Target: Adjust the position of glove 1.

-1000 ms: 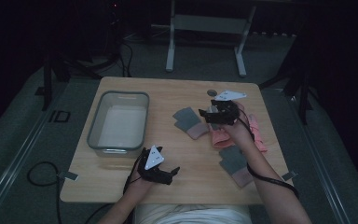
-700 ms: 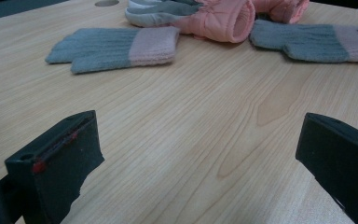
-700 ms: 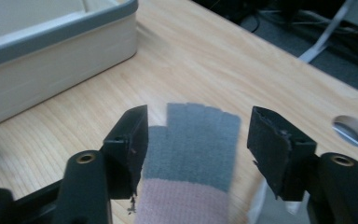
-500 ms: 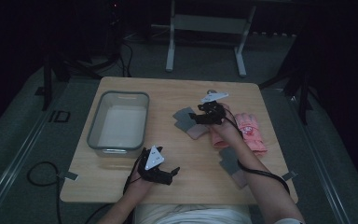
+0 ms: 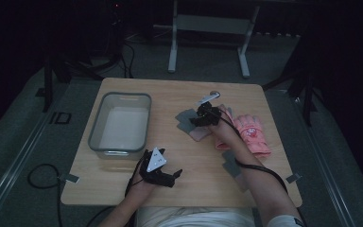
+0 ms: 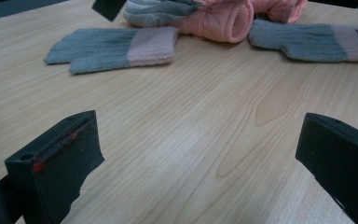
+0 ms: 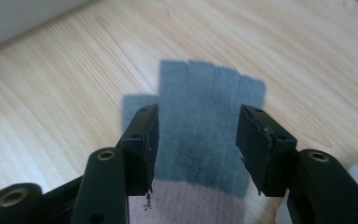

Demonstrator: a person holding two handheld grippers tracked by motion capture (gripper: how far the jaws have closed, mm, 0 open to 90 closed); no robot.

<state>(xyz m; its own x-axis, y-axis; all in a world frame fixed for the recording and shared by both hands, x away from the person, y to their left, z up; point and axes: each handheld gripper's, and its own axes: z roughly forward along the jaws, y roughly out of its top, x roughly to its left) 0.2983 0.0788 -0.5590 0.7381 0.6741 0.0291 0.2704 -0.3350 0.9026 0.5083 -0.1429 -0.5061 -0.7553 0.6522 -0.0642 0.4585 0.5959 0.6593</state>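
A grey knit glove with a pink cuff (image 5: 188,122) lies flat near the table's middle. My right gripper (image 5: 202,116) hovers low over it, pointing down. In the right gripper view the jaws straddle the glove's grey part (image 7: 209,102). They have just been closing and stand half apart, and the pads do not visibly press the cloth. My right gripper (image 7: 198,140) holds nothing. My left gripper (image 5: 164,174) rests near the front edge. Its jaws are wide open with bare wood between them (image 6: 196,163).
A clear plastic bin (image 5: 96,128) stands at the left. Pink padded gloves (image 5: 249,132) lie right of the right hand. A second grey knit glove (image 5: 229,164) sits partly under the right forearm. The left gripper view shows these gloves (image 6: 112,46) ahead.
My right gripper has moved left and down onto the grey glove, and its jaws have narrowed. The left gripper has stayed where it was.
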